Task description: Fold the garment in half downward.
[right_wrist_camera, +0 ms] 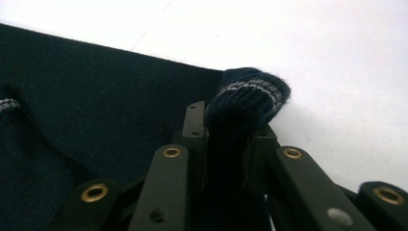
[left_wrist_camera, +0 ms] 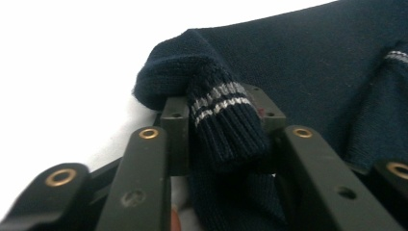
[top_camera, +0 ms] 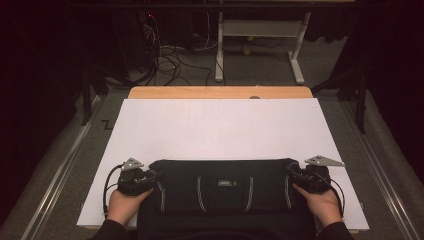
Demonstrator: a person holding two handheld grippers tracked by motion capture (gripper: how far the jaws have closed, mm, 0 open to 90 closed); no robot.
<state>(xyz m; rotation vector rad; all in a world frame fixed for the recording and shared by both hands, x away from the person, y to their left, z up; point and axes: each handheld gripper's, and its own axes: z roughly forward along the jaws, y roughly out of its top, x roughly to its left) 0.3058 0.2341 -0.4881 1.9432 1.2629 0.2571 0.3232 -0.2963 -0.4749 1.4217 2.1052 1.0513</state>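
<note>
Gripping a dark sweater (top_camera: 225,187), left gripper (top_camera: 150,176), right gripper (top_camera: 296,174), jaws pinching striped cuffs (left_wrist_camera: 223,108)

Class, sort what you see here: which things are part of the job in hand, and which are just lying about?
In the job:
- dark knitted garment
- left gripper, shut on a striped cuff
- right gripper, shut on the other cuff
- white sheet under it

Lying about:
- cables on the floor
- white table frame behind

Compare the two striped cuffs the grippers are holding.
The left cuff drapes toward the camera between the left hand-held gripper's jaws, both pale stripes showing. The right cuff stands up and folds over above the right hand-held gripper, showing a single band. Both are ribbed navy knit, clamped at the garment's ends.
</note>
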